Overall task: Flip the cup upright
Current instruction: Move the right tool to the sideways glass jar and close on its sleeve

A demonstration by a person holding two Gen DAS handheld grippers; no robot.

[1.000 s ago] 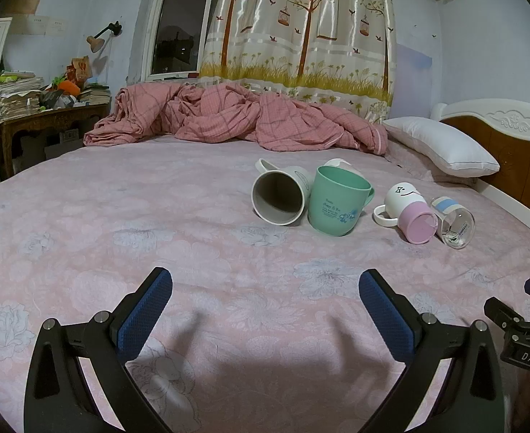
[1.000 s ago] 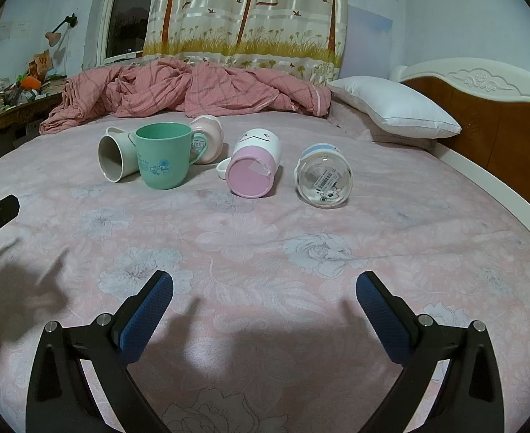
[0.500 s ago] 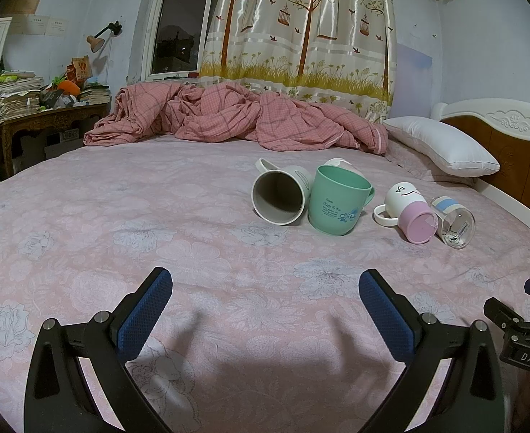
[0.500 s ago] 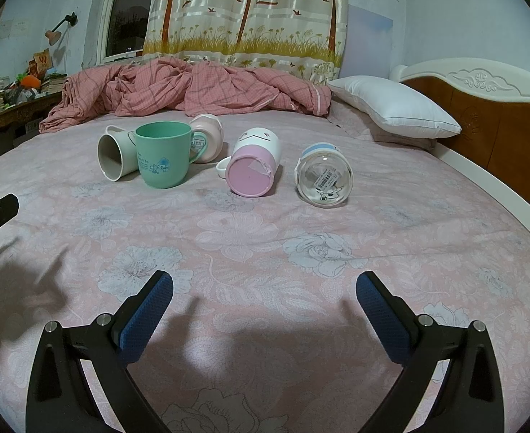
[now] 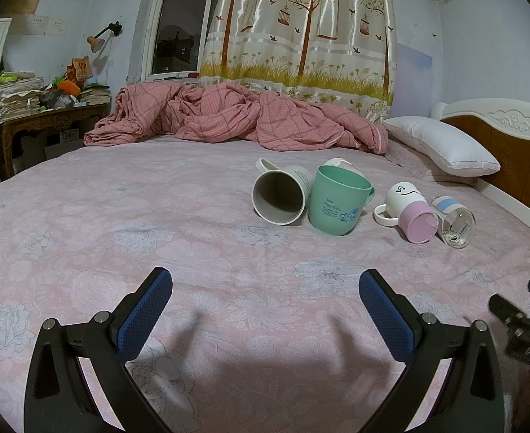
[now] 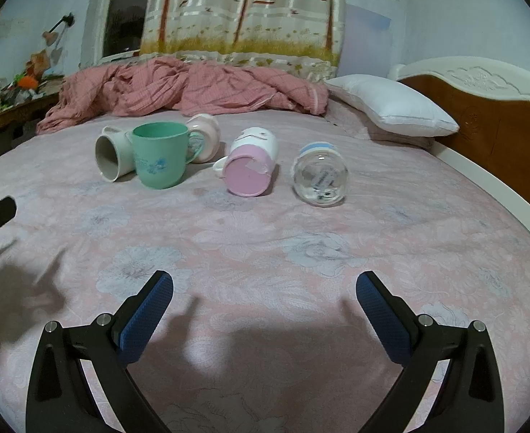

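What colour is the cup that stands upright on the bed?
Mint green cup with a small blue print; clearest in the right wrist view.

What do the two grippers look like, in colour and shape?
The left gripper and the right gripper look alike: black angular finger arms with silver screw heads, each ending in a blue textured pad. No cables or sleeves show.

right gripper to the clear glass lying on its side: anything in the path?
Nothing visible. Only bare bedsheet lies between the open right gripper and the clear glass. The pink-bottomed mug lies to its left, apart from it.
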